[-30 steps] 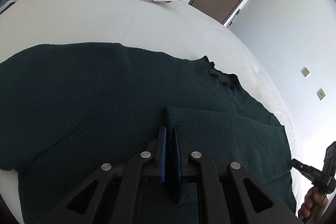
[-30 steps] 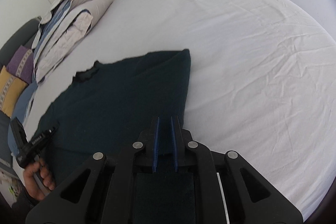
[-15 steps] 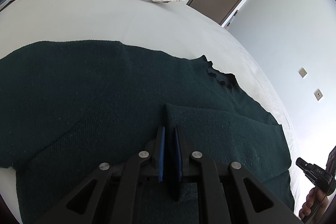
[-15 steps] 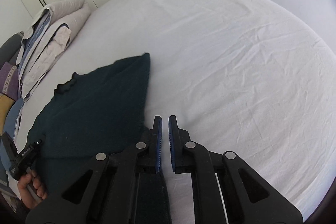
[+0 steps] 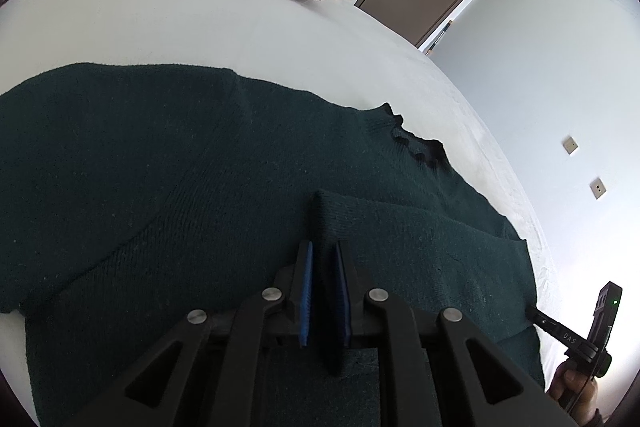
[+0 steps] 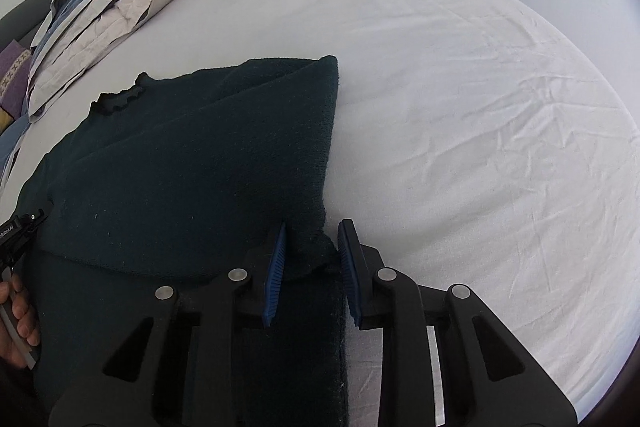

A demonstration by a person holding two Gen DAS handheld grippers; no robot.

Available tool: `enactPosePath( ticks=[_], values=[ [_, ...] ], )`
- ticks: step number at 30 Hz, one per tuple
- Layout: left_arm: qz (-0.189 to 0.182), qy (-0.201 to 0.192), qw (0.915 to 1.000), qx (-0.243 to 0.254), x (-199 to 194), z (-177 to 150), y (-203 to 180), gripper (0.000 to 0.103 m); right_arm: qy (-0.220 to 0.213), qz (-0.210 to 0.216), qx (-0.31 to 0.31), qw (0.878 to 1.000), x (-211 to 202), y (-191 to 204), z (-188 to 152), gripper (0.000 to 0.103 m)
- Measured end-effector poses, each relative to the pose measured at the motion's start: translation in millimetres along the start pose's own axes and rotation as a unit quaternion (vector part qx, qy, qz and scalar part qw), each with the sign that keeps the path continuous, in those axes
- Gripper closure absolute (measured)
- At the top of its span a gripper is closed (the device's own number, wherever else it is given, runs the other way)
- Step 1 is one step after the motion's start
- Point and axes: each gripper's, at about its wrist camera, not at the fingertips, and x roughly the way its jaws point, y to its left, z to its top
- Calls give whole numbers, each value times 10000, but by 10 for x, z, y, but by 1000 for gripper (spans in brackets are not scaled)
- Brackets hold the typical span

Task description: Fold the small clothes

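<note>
I get even daylight in both views, glaring off the white bed sheet (image 6: 460, 87) at the right. Fisheye bends every edge, with black vignetted corners; the dark sweater (image 5: 160, 167) shows little detail.

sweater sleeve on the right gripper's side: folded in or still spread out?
Folded in. The sleeve lies across the sweater body, leaving a straight edge against the bed sheet.

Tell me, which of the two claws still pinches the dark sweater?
The left gripper: its blue pads press a raised fold of the sweater. The right gripper stands open, cloth loose between its pads.
</note>
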Motion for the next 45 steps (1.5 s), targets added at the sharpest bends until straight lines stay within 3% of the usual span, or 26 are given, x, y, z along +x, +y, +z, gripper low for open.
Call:
enactPosePath(
  ticks=[1,2,4,6,7,9,11,13,16,18,22,25,29,32,34,36,38,40,45],
  values=[
    [-52,14,10000,-67,-55,15,21,87,-53,-13,200,9998,-92,-33,-3,79],
    [-20,-46,9999,-99,-141,21,39,79,-183,-70,341,9992,-201,-74,-7,76],
    [83,-302,9992,-229,-404,20,121,42,-638,-47,391,9972,-520,-38,-24,76],
    [77,-580,9972,-465,-729,4,264,28,-1073,-15,289,9938,-816,34,-37,71],
    [53,-719,9956,-599,-919,-12,373,28,-1274,-41,222,9916,-977,84,-66,64],
    [57,-863,9923,-883,-1245,-49,612,28,-1742,-87,139,9846,-1257,288,-186,30],
    [167,-1050,9864,-1250,-1586,-116,928,28,-2111,87,-7,9774,-1483,541,-317,21],
    [310,-1251,9784,-1617,-1912,-197,1292,28,-2136,399,-221,9759,-1608,831,-416,20],
    [416,-1517,9565,-2455,-2318,-349,1933,28,-1961,850,-361,9762,-1704,1187,-576,20],
    [492,-1738,9354,-3039,-2560,-460,2342,28,-1771,1123,-363,9771,-1706,1391,-663,20],
    [238,-2129,8943,-3928,-2873,-567,2968,28,-1563,1377,-380,9773,-1712,1713,-843,20],
    [111,-2209,8766,-4273,-2887,-533,3223,28,-1432,1485,-419,9776,-1738,1866,-950,20],
    [199,-2388,8648,-4412,-2831,-400,3363,35,-1435,1634,-372,9753,-1830,1936,-1028,20],
    [367,-2403,8636,-4417,-2769,-271,3460,55,-1506,1641,-325,9743,-1870,1887,-1027,20],
    [487,-2353,8629,-4447,-2753,-227,3515,81,-1496,1651,-300,9744,-1881,1826,-1030,20],
    [652,-2330,8673,-4351,-2757,-170,3486,96,-1481,1644,-251,9749,-1872,1754,-1048,20],
    [799,-2381,8763,-4112,-2791,-116,3354,96,-1439,1653,-177,9755,-1851,1613,-1046,21],
    [894,-2389,8923,-3726,-2799,0,3127,95,-1366,1651,-66,9768,-1796,1510,-1067,21],
    [937,-2184,9459,-2208,-2608,393,2129,95,-1268,1621,213,9784,-1697,1218,-1128,23]
  ],
)
